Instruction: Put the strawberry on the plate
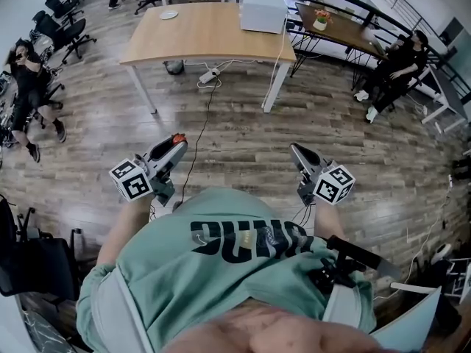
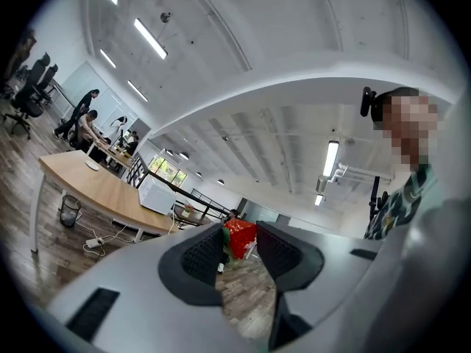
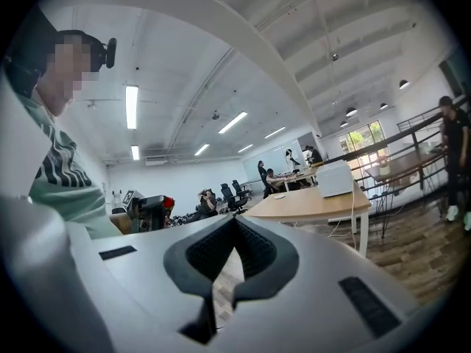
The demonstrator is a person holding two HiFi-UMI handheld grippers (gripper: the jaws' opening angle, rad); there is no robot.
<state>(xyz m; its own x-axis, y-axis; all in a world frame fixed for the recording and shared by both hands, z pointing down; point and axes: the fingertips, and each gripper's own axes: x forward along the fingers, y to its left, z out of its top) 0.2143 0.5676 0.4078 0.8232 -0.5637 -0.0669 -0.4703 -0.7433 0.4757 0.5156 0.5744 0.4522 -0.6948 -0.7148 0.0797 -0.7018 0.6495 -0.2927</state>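
Fingers (image 2: pixel 200 254) of the left gripper (image 1: pixel 176 144) are clamped on the strawberry (image 2: pixel 240 239). I see it red between their tips. The right gripper (image 1: pixel 295 150) holds nothing, and its fingers (image 3: pixel 254 250) are pressed together at the tips.

I use the wooden table (image 1: pixel 206 35) as my mark. Both grippers hang in the air on the near side of the table, well apart from its near edge. The strawberry is up in the air with the left one, not over the table top. The plate (image 1: pixel 168 15) lies on the table top close to the far edge, toward the left end. Bare wood lies all around the plate. A white box (image 1: pixel 262 7) sits at the far right corner of the table, well apart from the plate.

Between the grippers and the table's near edge I see open floor (image 1: pixel 243 123). A power strip (image 1: pixel 208 74) lies on it just under the near edge. A black cable (image 1: pixel 204 123) runs from it toward me and passes close by the left gripper. Past the table's left end a person (image 1: pixel 28 76) sits on a chair. Past its right end another person (image 1: pixel 397 61) sits by a second table (image 1: pixel 342 28). Both are well away from the grippers.
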